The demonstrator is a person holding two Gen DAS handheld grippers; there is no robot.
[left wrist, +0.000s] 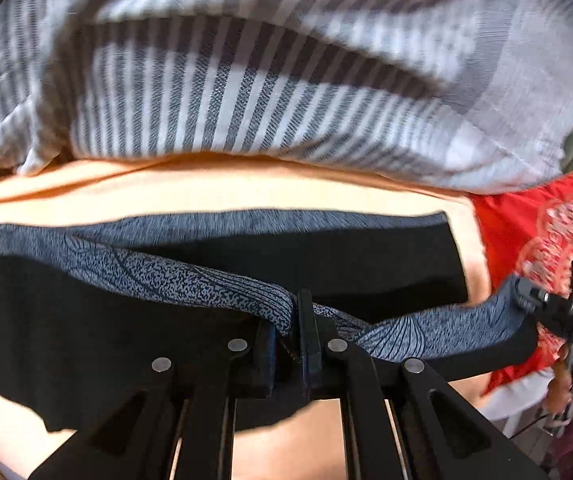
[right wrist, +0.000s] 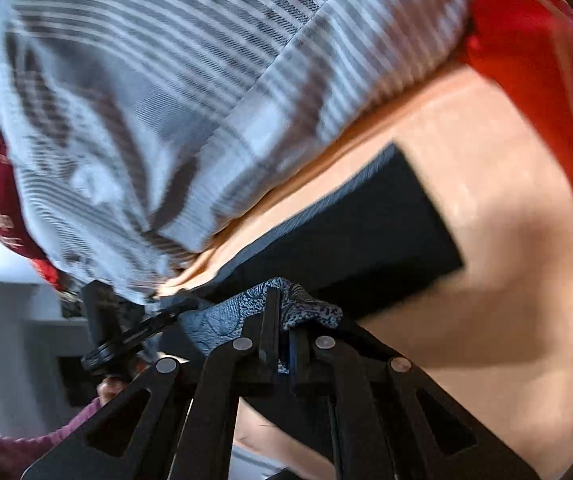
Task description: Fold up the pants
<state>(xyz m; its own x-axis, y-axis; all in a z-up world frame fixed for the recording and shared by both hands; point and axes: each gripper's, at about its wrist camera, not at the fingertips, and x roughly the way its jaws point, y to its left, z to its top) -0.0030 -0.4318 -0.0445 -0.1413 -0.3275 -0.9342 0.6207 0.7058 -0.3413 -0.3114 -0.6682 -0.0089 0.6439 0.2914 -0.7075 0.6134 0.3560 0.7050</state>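
Both the left gripper and right gripper clamp the pants hem between their fingers; uneven pulling might slip it free.

each view is taken from just behind a gripper, looking forward along its fingers, very near the cloth. shared by both views are the dark blue patterned pants, the grey striped fabric and the orange surface.

Speckled woven cloth pants, matt black plastic fingers, smooth table.
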